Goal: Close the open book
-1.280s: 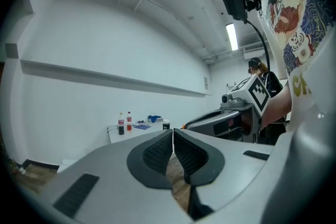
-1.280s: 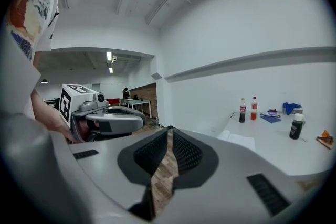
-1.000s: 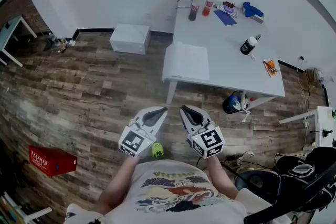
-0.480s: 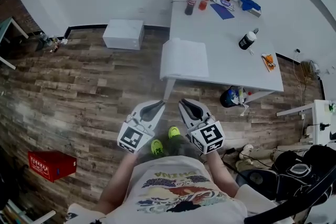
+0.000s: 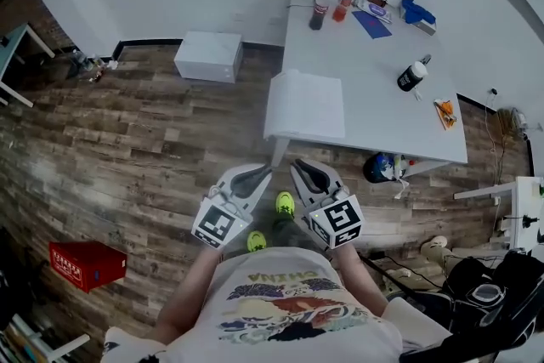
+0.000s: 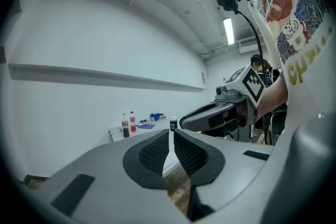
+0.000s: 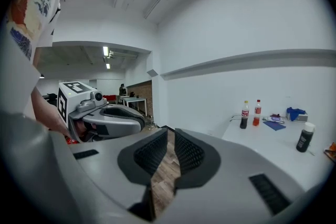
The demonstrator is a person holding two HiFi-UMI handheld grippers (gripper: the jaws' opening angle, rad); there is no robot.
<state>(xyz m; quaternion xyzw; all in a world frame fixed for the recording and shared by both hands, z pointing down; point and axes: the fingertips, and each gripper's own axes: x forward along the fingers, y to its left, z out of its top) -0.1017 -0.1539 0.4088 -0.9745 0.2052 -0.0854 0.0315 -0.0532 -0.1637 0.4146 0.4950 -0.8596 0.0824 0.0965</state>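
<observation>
Floor: brown wood-plank floor [image 5: 127, 149] is stretching between the person and the desk
Desk: white rectangular desk [image 5: 382, 81] is standing well ahead of both claws, carrying a dark-filled plastic bottle [image 5: 320, 13] at its far end
Book: large white open book [image 5: 304, 104] is lying flat at the desk's near left corner, pages facing up
Left claw: grey left claw [image 5: 252, 178] is pointing toward the desk, clenched on nothing
Right claw: grey right claw [image 5: 306, 176] is pointing the same way just beside it, clenched and empty too
Progress: nothing is looking done; the book is lying open, well apart from both claws
Remaining: reaching the desk and folding one half of the book over the other is all waiting
</observation>
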